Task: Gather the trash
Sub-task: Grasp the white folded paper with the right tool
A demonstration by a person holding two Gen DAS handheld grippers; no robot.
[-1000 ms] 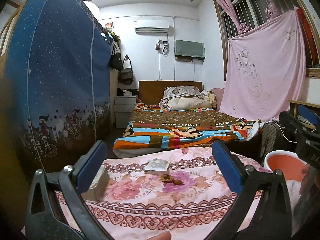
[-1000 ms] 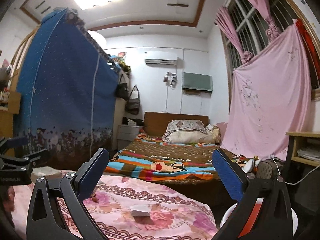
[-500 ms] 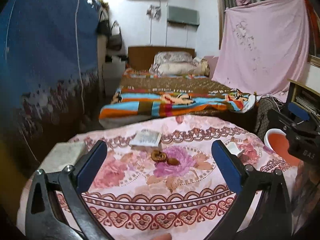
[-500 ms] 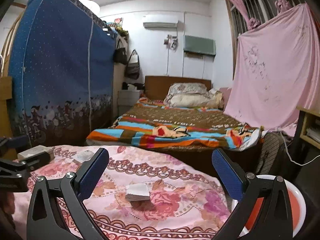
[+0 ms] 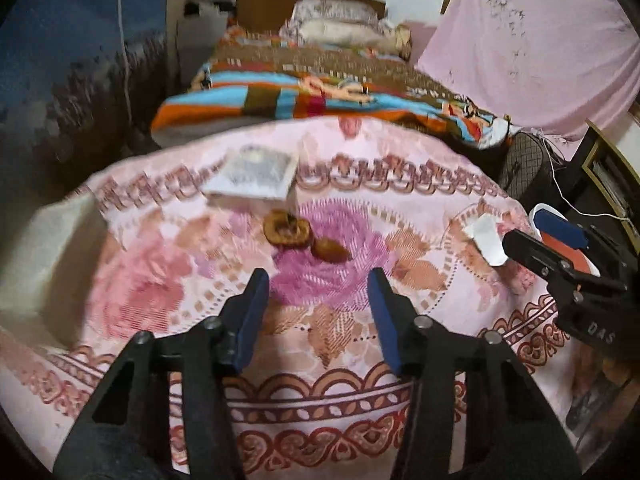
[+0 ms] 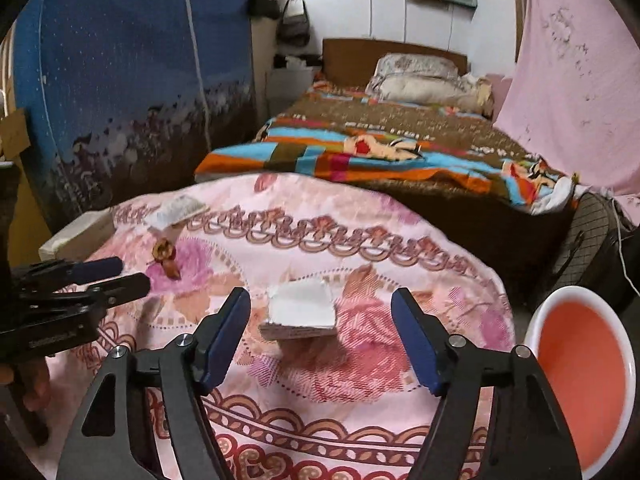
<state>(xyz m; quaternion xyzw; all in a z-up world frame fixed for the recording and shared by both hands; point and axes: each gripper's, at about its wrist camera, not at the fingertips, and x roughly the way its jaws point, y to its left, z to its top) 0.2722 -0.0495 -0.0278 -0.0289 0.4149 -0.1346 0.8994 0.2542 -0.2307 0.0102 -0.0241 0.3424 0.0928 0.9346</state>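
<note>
The left claw (image 5: 318, 284) is pointing down at a round table with a pink flowery cloth (image 5: 340, 408). Its jaws are closing, and nothing is between them. Just past its tips, two brown scraps (image 5: 298, 236) are lying on a purple flower in the cloth. They look like dried peel, but the blur is making it hard to tell. Behind the scraps, a flat pack (image 5: 256, 176) is sitting near the far edge of the table. A pale box (image 5: 48, 264) is sitting at the left edge.

The right claw (image 6: 322, 308) is also pointing down at the table. Its jaws are closing too, but they are not touching anything. A folded white paper (image 6: 302, 312) is lying on the cloth right in front of the gap between them. In the left view, the same paper (image 5: 486, 238) is showing near the right edge of the table, just beside the tips of the right claw.

A round bin (image 6: 580, 376) with a white rim and red inside is standing on the floor to the right of the table. A bed (image 6: 384, 152) with a striped blanket is sitting behind the table.
</note>
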